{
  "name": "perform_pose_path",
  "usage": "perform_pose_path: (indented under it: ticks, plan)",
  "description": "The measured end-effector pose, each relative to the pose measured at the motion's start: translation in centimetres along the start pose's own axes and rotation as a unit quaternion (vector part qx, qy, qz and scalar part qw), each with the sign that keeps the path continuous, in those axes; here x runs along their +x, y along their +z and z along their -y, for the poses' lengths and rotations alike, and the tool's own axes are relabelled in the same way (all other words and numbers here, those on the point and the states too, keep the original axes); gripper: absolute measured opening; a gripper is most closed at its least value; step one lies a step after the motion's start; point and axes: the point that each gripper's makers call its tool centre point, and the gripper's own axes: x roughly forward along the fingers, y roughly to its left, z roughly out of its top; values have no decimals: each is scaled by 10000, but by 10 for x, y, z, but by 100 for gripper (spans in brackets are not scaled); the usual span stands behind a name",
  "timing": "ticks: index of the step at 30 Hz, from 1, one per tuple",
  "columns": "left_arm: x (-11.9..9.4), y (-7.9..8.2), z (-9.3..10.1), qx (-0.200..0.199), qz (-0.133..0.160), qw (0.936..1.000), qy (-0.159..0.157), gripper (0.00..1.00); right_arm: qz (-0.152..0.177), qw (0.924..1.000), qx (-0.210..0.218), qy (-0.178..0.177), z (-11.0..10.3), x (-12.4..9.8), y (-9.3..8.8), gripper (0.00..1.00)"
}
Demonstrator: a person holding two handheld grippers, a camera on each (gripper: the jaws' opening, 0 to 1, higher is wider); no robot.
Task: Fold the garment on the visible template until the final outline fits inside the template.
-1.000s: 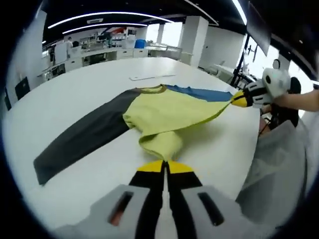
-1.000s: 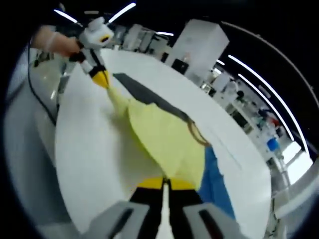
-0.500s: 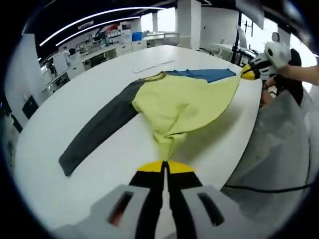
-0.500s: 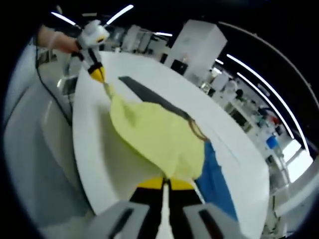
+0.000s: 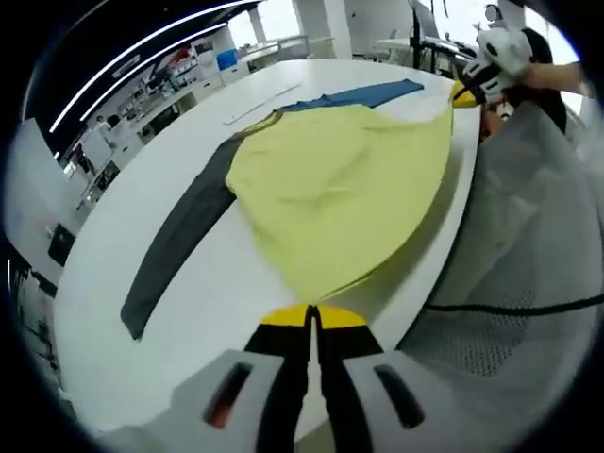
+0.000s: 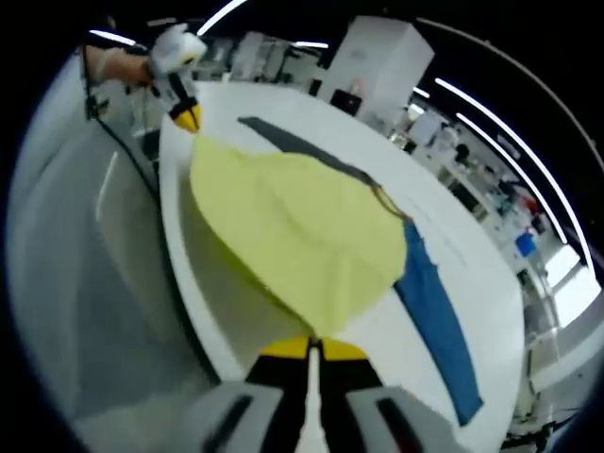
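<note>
Both tools, left tool [image 5: 312,316] and right tool [image 6: 312,347], clamp the garment [image 5: 344,184], stretched above the tabletop [image 5: 198,283] edge; uneven tension could slip a corner. The template isn't discernible.

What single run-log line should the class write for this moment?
left gripper: shut on shirt hem | right gripper: shut on shirt hem | shirt: yellow body stretched over table edge | sleeves: flat

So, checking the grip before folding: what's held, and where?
Both grippers, left gripper and right gripper, are shut on the yellow shirt's bottom hem, one at each corner.
</note>
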Motion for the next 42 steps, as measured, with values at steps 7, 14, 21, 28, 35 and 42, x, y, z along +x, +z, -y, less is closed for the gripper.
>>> perform_pose_path:
  ticks: [7,14,21,28,35,42]
  plan:
    - [15,-15,14,198,-209,9995,-126,0,-265,9995,127,117,-6,10,-27,0]
    - [28,-34,30,456,-547,9971,-280,0,-456,9982,270,295,-9,15,-40,0]
    - [32,-39,34,403,-652,9964,-353,0,-651,9962,276,508,-15,20,-46,0]
    - [35,-44,35,279,-672,9966,-397,0,-728,9952,296,585,-18,21,-47,0]
    - [38,-47,35,241,-706,9962,-453,0,-852,9938,260,668,-22,26,-54,0]
    - [38,-47,33,78,-648,9967,-475,0,-900,9930,320,691,-22,28,-58,0]
